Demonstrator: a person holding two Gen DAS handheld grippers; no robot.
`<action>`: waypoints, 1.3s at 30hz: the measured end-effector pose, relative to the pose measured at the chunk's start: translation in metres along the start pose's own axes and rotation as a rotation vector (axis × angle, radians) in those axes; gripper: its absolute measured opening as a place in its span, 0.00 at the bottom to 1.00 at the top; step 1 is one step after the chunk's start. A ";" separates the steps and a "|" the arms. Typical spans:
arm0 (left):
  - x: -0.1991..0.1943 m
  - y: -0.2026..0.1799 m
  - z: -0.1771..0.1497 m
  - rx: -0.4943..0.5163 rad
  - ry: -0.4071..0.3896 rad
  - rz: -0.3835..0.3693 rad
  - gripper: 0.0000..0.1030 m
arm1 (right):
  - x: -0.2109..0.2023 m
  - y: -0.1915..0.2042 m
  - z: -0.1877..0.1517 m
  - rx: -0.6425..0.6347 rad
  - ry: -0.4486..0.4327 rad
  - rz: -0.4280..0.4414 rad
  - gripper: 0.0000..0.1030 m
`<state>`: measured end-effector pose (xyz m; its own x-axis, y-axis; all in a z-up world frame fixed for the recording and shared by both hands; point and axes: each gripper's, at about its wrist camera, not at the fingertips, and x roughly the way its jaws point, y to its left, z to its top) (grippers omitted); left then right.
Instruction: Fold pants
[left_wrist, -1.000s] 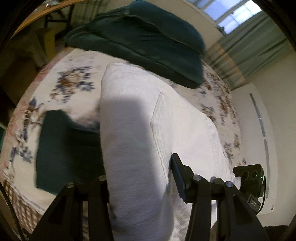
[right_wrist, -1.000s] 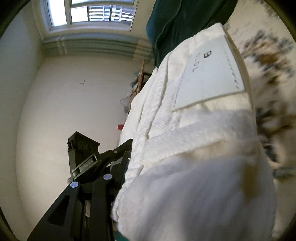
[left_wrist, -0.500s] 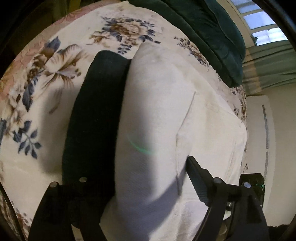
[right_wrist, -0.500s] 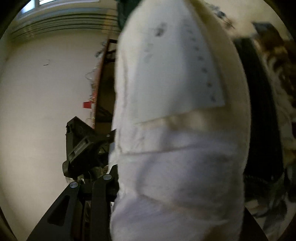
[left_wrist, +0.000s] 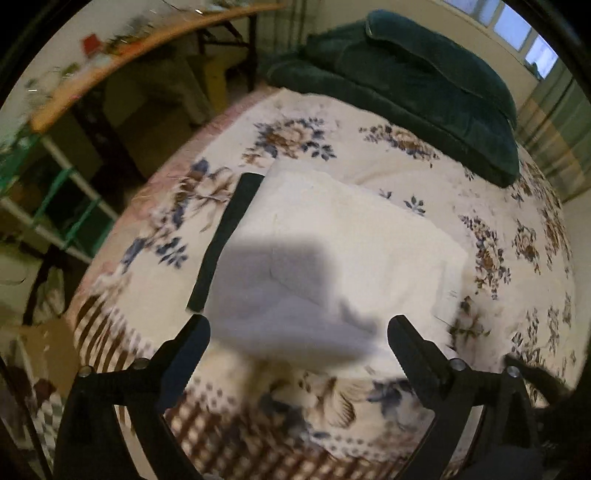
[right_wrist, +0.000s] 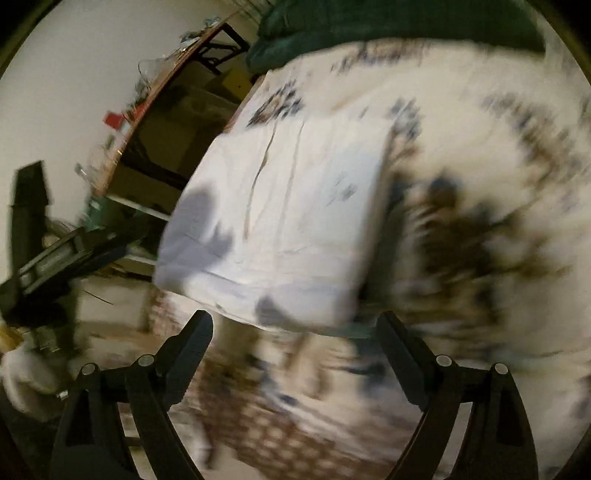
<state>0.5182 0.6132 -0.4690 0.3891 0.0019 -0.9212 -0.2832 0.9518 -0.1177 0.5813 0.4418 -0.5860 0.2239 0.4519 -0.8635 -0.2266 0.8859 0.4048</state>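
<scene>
The white pants (left_wrist: 332, 258) lie folded into a flat rectangle on the floral bedspread (left_wrist: 517, 258), on top of a dark folded garment (left_wrist: 229, 236) whose edge shows along their left side. My left gripper (left_wrist: 297, 343) is open and empty, just in front of the fold's near edge. In the right wrist view the folded pants (right_wrist: 280, 221) lie ahead, blurred by motion. My right gripper (right_wrist: 295, 336) is open and empty, near the fold's front edge. The left gripper's body (right_wrist: 55, 258) shows at the far left.
A dark green blanket and pillow (left_wrist: 406, 92) lie at the far end of the bed. A wooden table (left_wrist: 129, 55) and a shelf with green crates (left_wrist: 55, 192) stand beside the bed on the left. The bed's near edge is just below the grippers.
Both grippers have let go of the white pants, opened and pulled back. The pants now rest flat on the dark garment.
</scene>
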 end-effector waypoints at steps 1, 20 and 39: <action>-0.016 -0.008 -0.007 -0.013 -0.016 0.013 0.96 | -0.018 -0.008 0.007 -0.025 -0.019 -0.043 0.92; -0.272 -0.145 -0.129 -0.109 -0.285 0.226 0.96 | -0.354 0.017 -0.036 -0.324 -0.232 -0.161 0.93; -0.455 -0.265 -0.269 -0.232 -0.474 0.332 0.96 | -0.630 -0.014 -0.162 -0.542 -0.344 -0.047 0.93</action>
<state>0.1804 0.2777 -0.1180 0.5792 0.4732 -0.6638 -0.6182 0.7858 0.0208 0.2900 0.1277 -0.0962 0.5160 0.5019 -0.6942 -0.6359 0.7674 0.0822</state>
